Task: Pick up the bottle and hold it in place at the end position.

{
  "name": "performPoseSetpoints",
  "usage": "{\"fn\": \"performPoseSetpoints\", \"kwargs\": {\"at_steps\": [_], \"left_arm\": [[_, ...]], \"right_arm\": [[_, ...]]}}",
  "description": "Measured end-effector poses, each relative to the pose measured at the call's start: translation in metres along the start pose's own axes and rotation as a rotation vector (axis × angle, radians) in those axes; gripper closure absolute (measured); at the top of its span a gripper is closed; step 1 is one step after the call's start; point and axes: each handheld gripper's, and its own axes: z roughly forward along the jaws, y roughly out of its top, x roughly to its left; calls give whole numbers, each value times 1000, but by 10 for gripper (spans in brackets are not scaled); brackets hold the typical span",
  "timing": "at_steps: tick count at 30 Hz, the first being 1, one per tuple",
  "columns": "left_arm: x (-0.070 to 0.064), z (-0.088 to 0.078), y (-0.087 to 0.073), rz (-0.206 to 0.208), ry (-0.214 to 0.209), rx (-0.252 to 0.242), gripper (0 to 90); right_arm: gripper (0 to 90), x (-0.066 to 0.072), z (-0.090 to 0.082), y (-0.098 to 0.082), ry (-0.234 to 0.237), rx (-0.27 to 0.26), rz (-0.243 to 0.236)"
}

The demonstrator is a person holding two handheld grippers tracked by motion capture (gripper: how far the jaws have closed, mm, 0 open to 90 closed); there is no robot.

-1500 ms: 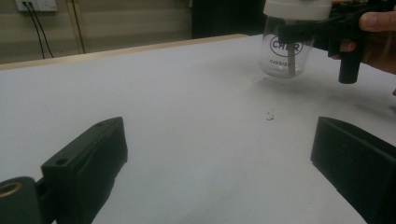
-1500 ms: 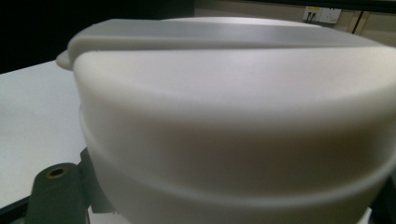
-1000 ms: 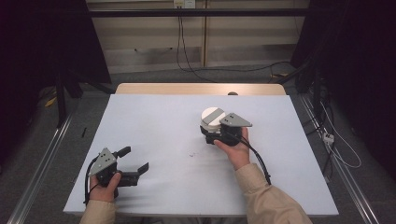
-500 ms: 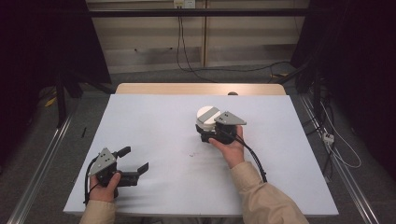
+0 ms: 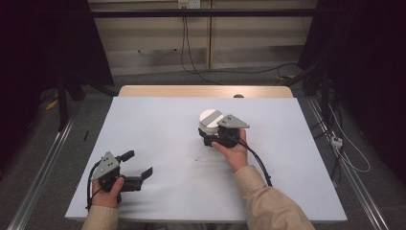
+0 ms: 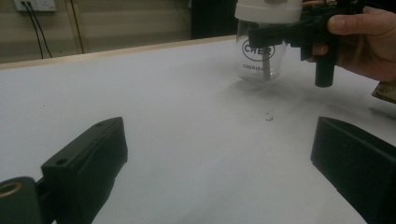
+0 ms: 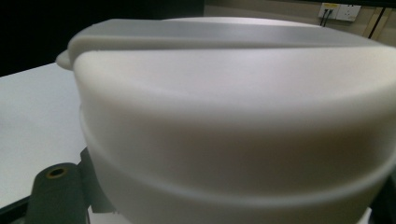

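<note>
A clear glass jar [image 6: 259, 58] with printed lettering and a white lid [image 5: 209, 116] is at the middle of the white table [image 5: 153, 124]. My right gripper [image 5: 209, 127] is shut on it at the lid, one black jaw crossing the jar's neck in the left gripper view. The lid [image 7: 233, 112] sits very close in the right gripper view. Whether the jar's base touches the table I cannot tell. My left gripper [image 5: 138, 163] rests at the near left of the table, open, with nothing between its jaws [image 6: 219, 163].
A small dark speck [image 5: 196, 158] lies on the table in front of the jar. The table's far edge is a wooden strip [image 5: 206, 91]. Cables trail over the floor [image 5: 344, 153] to the right, and metal rails run along both sides.
My right gripper has carried the jar a little to the left across the table. The left gripper has stayed still and open.
</note>
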Motion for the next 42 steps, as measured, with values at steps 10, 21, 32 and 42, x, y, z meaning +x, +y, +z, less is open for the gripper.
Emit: {"fn": "performPoseSetpoints", "kwargs": {"at_steps": [10,21,32,42], "left_arm": [[0,0,0,-4,-3,0,36],[1,0,-1,-2,0,3,36],[1,0,-1,-7,0,4,36],[1,0,-1,-9,-2,4,36]], "right_arm": [[185,1,7,-1,7,2,9],[185,6,13,-1,22,0,2],[185,8,15,-3,35,-1,10],[185,10,18,-6,48,6,-2]]}}
